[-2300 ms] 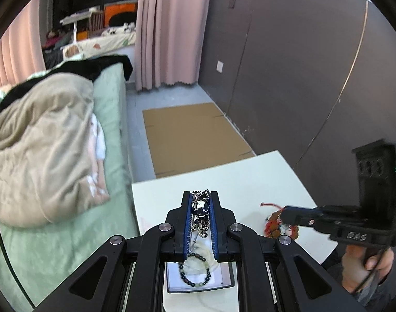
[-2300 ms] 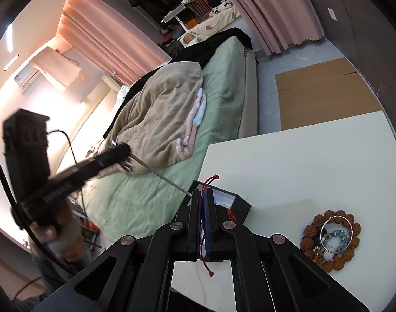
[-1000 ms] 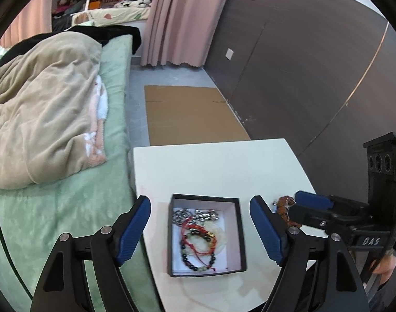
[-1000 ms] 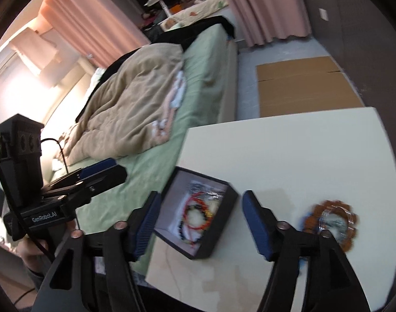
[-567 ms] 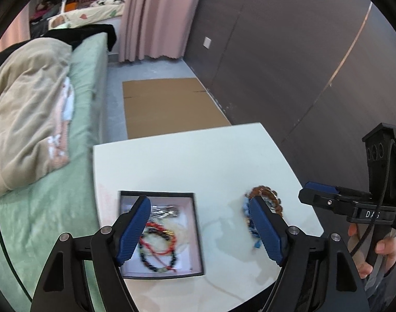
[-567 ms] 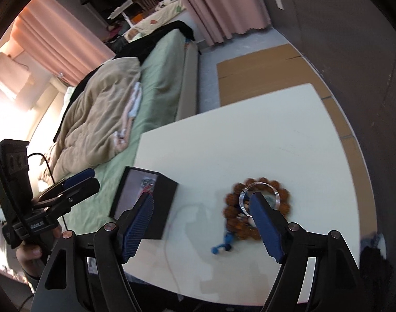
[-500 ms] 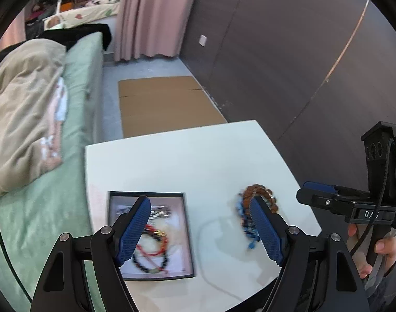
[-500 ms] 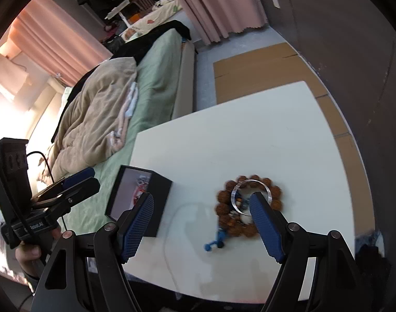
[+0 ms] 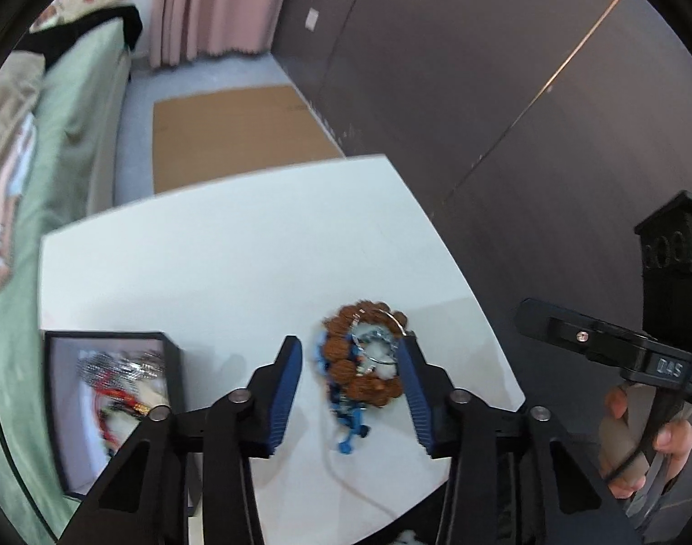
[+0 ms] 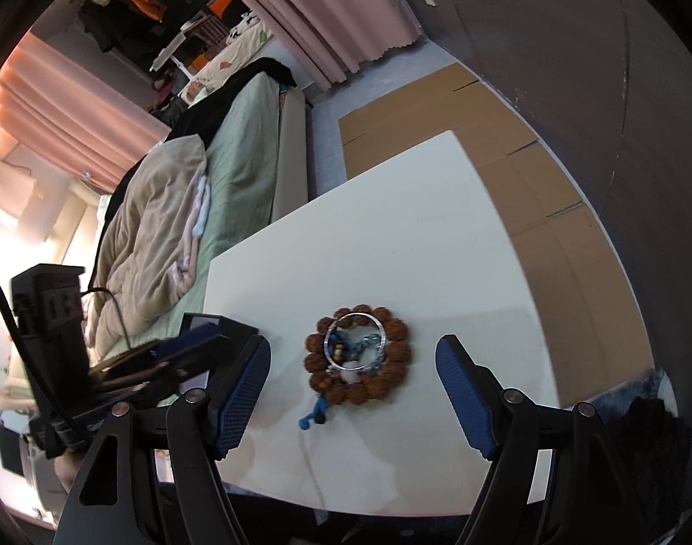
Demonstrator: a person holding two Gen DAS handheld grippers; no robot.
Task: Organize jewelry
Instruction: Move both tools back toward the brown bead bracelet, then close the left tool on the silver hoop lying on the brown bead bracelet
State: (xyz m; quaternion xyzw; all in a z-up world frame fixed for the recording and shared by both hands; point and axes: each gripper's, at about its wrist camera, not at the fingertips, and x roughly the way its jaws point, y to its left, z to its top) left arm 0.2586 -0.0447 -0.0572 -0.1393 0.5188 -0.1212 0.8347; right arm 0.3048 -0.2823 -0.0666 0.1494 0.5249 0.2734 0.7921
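Several loose pieces, a brown bead bracelet [image 9: 362, 354] ringing a slippery metal bangle [image 10: 355, 340], lay on the desk [image 9: 237, 263] between the closing, not yet gripping left tool [image 9: 351, 386]; bead strand likeliest hold; right tool [image 10: 353, 393] spread.

Ahead of my claw, past the white bench [image 10: 391, 245], flat cardboard [image 9: 237, 131] lies on the pale floor [image 9: 273, 68] along a dark panelled wall [image 9: 459, 68]. To my left stands a green bed [image 10: 241, 168] with a beige quilt [image 10: 155, 218]; pink curtains [image 10: 328, 13] hang beyond.
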